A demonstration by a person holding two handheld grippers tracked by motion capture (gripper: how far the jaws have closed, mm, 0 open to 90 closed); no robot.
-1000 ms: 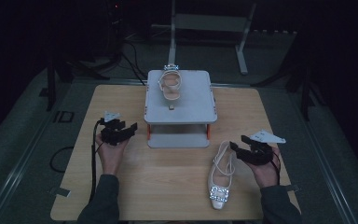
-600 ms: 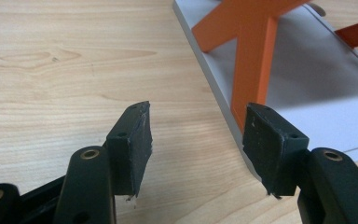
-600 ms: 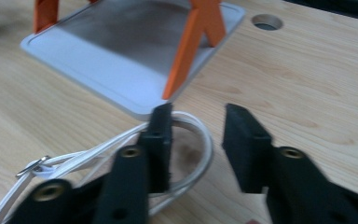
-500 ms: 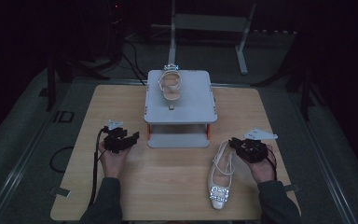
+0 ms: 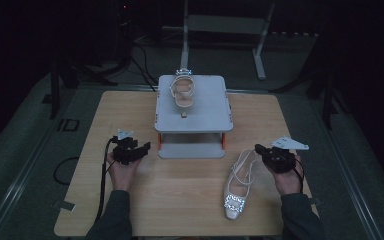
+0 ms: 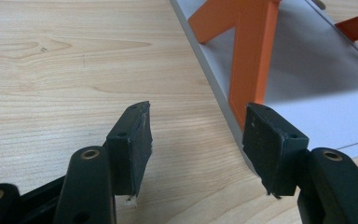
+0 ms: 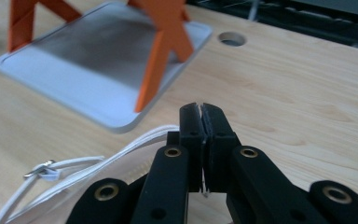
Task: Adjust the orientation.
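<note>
A white slingback shoe (image 5: 236,196) with a glittering buckle lies on the wooden table (image 5: 180,195) at the front right. Its thin straps (image 7: 74,173) run just left of my right gripper (image 5: 258,149), whose jaws (image 7: 201,112) are pressed shut with nothing visibly between them. A matching white sandal (image 5: 182,93) rests on the top of a grey two-tier stand (image 5: 210,111) at the table's middle. My left gripper (image 5: 142,147) hovers left of the stand's lower shelf (image 6: 307,93); in the left gripper view it (image 6: 196,122) is open and empty.
Orange legs (image 6: 248,70) hold the stand's tiers apart, and its lower shelf (image 7: 88,70) is bare. A round hole (image 7: 232,38) sits in the table near the far edge. Dark floor, cables and a metal frame (image 5: 220,25) lie behind the table.
My left gripper has drifted a little toward the front of the table and to the right, then settled. The right gripper has barely shifted beside the shoe's heel strap.
</note>
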